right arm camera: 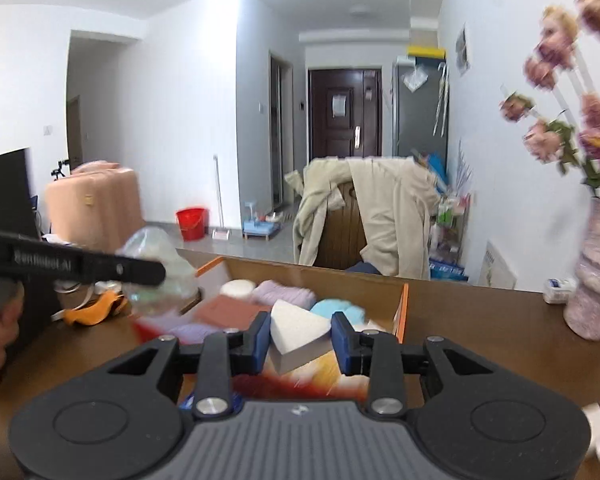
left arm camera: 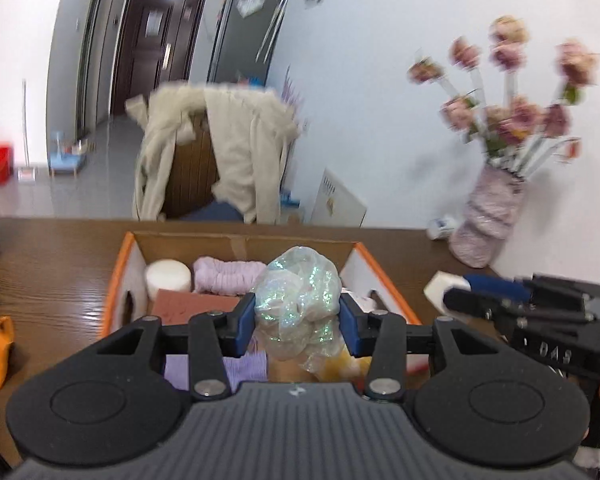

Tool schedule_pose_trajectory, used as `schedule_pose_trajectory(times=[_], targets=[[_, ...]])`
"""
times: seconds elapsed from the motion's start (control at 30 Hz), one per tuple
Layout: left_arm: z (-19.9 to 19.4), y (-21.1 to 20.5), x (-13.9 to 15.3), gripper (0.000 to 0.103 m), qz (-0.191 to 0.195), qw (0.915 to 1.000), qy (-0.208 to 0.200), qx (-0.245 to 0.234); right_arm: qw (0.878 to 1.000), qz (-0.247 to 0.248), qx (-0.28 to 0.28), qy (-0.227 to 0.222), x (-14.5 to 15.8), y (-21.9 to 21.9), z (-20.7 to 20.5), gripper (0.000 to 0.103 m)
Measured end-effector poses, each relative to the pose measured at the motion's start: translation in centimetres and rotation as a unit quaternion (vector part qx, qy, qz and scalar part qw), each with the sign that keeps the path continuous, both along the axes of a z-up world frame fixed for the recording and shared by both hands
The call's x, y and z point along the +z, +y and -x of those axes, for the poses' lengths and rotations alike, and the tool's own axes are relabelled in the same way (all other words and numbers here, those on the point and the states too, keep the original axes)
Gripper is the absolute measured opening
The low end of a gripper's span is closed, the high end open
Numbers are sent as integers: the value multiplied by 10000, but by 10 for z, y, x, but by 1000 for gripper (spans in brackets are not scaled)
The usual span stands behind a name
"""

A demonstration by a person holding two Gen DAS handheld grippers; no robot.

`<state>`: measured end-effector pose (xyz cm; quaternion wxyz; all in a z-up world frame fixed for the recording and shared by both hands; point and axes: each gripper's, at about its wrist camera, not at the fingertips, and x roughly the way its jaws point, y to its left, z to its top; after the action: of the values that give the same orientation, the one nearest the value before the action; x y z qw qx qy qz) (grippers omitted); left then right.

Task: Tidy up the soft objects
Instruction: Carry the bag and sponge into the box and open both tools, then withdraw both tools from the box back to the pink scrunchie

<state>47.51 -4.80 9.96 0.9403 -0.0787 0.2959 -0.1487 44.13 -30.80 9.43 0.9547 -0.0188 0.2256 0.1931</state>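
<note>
Gripping a crumpled iridescent plastic bag (left arm camera: 296,300), the left gripper (left arm camera: 298,320) holds it above the cardboard box (left arm camera: 244,242). Right gripper (right arm camera: 300,340) is clamped on a white wedge sponge (right arm camera: 296,330), also over the box on the wooden table (right arm camera: 480,320).

Soft things above the box
Crumpled iridescent bag (left arm camera: 296,300) and white foam wedge (right arm camera: 298,330) are each pinched; the cardboard box (left arm camera: 236,242) holds a lilac cloth (left arm camera: 228,274).
</note>
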Motion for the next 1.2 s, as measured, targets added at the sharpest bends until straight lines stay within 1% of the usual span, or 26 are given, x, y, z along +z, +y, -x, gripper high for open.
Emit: schedule_pose_trajectory(times=[0.1,0.17,0.23,0.3,0.37,0.4,0.47,0.5,0.53,0.57,0.6,0.67,0.77,0.83,0.9,1.03,1.07,1.13,1.2], targets=[[-59,-5,-27,44,72,9989,465,53,9990,-31,-121,425,-10,0,-76,32],[-89,-13,-46,44,-10,9979,642,16,9964,-103,-249,801,-23,0,-123,32],[-109,-18,-62,44,-131,9970,767,41,9944,101,-400,968,-37,6,-159,32],[-122,-21,-74,45,-200,9962,850,31,9924,210,-485,1111,-50,13,-184,32],[-128,-23,-82,53,-275,9964,800,-27,9900,362,-621,1214,-61,19,-204,33],[-129,-23,-85,55,-276,9966,780,-32,9890,475,-691,1218,-66,23,-209,36],[-134,-24,-90,58,-250,9964,812,-25,9884,639,-784,1132,-75,29,-220,37],[-135,-22,-90,64,-193,9964,824,-19,9882,647,-782,1147,-80,30,-224,37],[-135,-19,-90,72,-129,9968,794,-16,9878,677,-737,1191,-85,32,-227,38],[-133,-17,-87,75,-83,9973,734,-8,9869,752,-737,1222,-88,35,-229,39],[-131,-15,-85,77,-88,9977,673,-7,9856,809,-789,1255,-90,37,-231,46],[-128,-14,-77,77,-129,9982,589,-61,9863,870,-853,1109,-87,40,-228,51],[-121,-9,-60,80,-150,9990,426,-1,9879,785,-890,998,-75,36,-222,52],[-115,-5,-49,80,-186,9992,344,73,9888,698,-881,981,-63,33,-215,54],[-107,1,-36,81,-208,9993,287,151,9892,733,-900,898,-51,31,-207,55],[-78,13,-8,82,-270,9992,149,267,9903,723,-935,733,-21,24,-178,58],[-68,15,-1,82,-296,9992,71,266,9906,720,-934,687,-12,22,-169,59],[-38,22,17,86,-477,9983,-258,209,9914,727,-921,572,7,18,-147,60],[-9,29,32,89,-691,9959,-546,210,9922,760,-880,443,24,14,-122,66]])
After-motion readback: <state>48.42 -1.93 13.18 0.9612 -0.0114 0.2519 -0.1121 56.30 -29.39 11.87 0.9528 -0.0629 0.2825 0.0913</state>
